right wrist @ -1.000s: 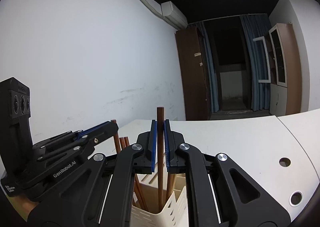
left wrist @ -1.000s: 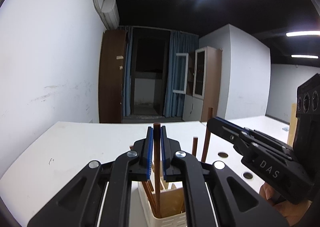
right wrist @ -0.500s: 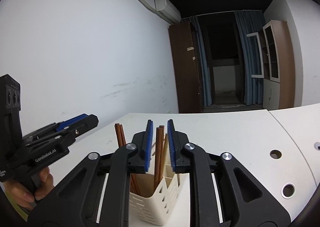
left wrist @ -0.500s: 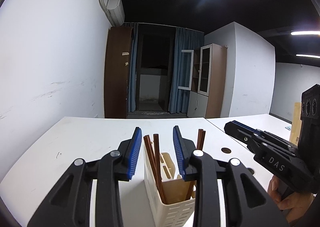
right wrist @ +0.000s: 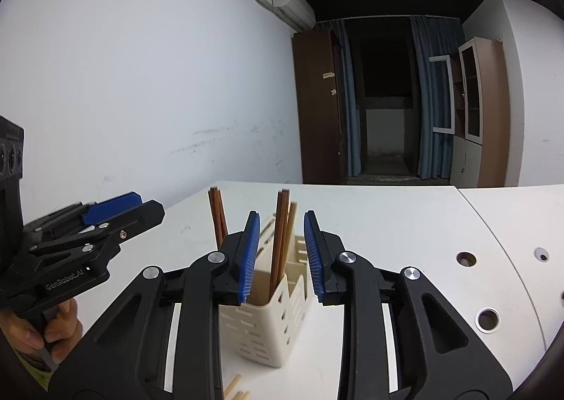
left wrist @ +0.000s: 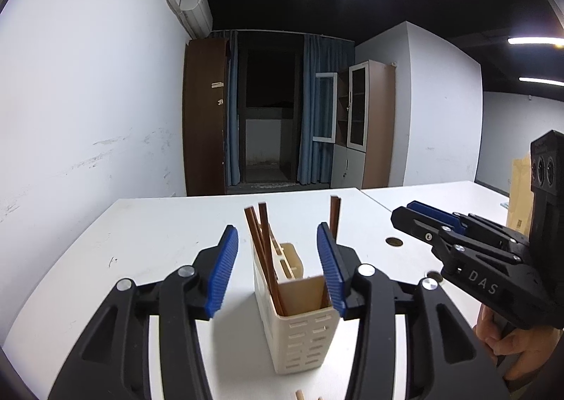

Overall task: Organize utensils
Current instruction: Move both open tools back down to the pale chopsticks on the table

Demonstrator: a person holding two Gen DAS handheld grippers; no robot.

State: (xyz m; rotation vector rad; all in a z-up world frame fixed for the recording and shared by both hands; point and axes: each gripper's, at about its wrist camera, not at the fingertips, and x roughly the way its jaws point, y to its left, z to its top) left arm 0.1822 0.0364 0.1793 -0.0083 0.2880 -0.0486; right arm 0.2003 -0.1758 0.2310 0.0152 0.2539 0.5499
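Both tongs, left tongs (left wrist: 277,271) and right tongs (right wrist: 281,255), have just been opening, empty; chopsticks (right wrist: 281,234) stand in the holder (left wrist: 299,329) ahead, loose chopsticks (right wrist: 234,387) beneath remain

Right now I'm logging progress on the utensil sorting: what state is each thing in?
Left gripper: open, jaws have just been opening, holding nothing.
Right gripper: open, jaws have just been opening, chopsticks between them unpressed.
Cream slotted plastic utensil holder: upright on the white table.
Dark brown wooden chopsticks: standing in the holder, leaning.
Light wooden sticks: lying on the table.
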